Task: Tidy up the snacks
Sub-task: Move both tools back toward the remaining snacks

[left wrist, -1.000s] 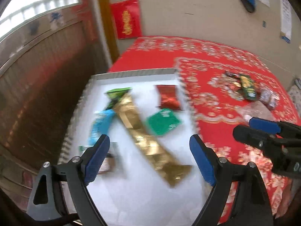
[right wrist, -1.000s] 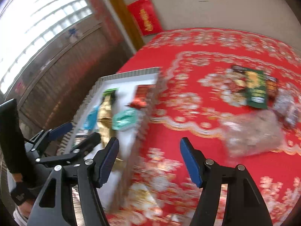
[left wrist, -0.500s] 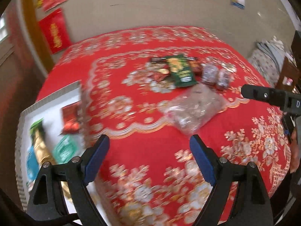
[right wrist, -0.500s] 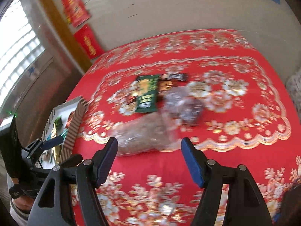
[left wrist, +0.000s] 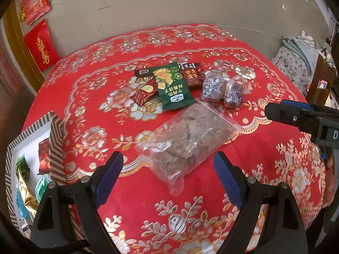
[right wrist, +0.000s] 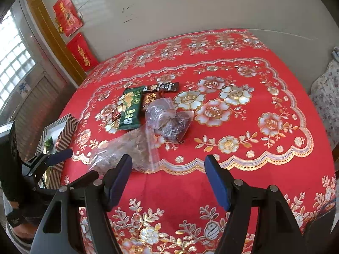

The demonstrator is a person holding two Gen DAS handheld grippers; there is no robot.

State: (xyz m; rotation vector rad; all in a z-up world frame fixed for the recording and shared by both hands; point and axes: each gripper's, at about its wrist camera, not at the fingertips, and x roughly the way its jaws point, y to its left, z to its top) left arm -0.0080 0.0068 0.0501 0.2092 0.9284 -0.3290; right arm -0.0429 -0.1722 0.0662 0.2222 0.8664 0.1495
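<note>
Snacks, loose group: the clear zip bag [left wrist: 188, 141] of brown pieces lies on the red floral tablecloth [left wrist: 264, 169], nearest to my tongs; the green packet [left wrist: 172, 86] lies just beyond it, overlapping dark brown packets [left wrist: 191, 75].
Snacks, small bags: two small clear bags of dark pieces [left wrist: 221, 90] sit just beside the green packet, on its right in the left wrist view.
Snacks, sorted: a red packet [left wrist: 43, 156], a green one [left wrist: 22, 165], a gold one [left wrist: 26, 196] and teal ones lie inside the white box [left wrist: 55, 141] with the striped rim, at the table's left edge.
Left tongs [left wrist: 168, 177]: my fingers [left wrist: 108, 177] stand spread wide, holding nothing, above the cloth with the near end of the zip bag between them.
Right tongs [right wrist: 168, 180]: spread wide, holding nothing, above the cloth just to the right of the zip bag [right wrist: 125, 150].
Left wrist view only: the box contents; the two small bags seen apart.
Right wrist view only: the window at left; my left tongs in front of the box [right wrist: 68, 127]; the small bags [right wrist: 169, 120] overlapping as one cluster.
Both views: red hangings [right wrist: 81, 51] on the wall behind the table.
</note>
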